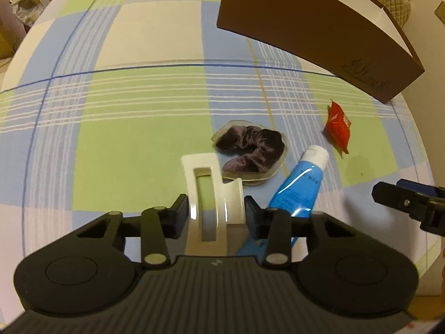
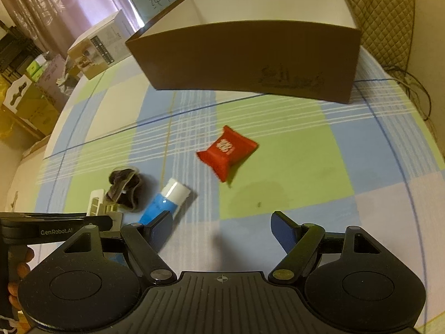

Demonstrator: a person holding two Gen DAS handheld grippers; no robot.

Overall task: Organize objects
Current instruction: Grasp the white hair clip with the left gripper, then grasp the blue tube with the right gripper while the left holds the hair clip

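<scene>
On the checked cloth of the worktop (image 2: 278, 150), the sorting looks barely begun. The biggest thing is the brown cardboard box (image 2: 250, 58), open-topped, standing at twelve o'clock in the right wrist view; as much of its white inside as shows holds nothing, though its floor is hidden, so I judge no item has gone in yet.

Four loose things lie in front of it. The blue tube with a white cap (image 1: 301, 183) lies at about four o'clock from the purple velvet scrunchie (image 1: 249, 149), just beside it. The scrunchie rests on its clear wrapper. The red sachet (image 2: 226, 151) lies apart from these, nearest the box.

The white hair clip (image 1: 214, 192) is the piece in hand: the left tool (image 1: 217, 213) has its pads pressed against the clip's two sides, pinching it, with the clip's far end reaching to the scrunchie's wrapper. Whether it is off the cloth I cannot tell.

The right tool (image 2: 222, 231) hangs spread and empty, with the sachet at twelve o'clock ahead of it.

Probably left: carry the clip over, then the tube, scrunchie and sachet.
</scene>
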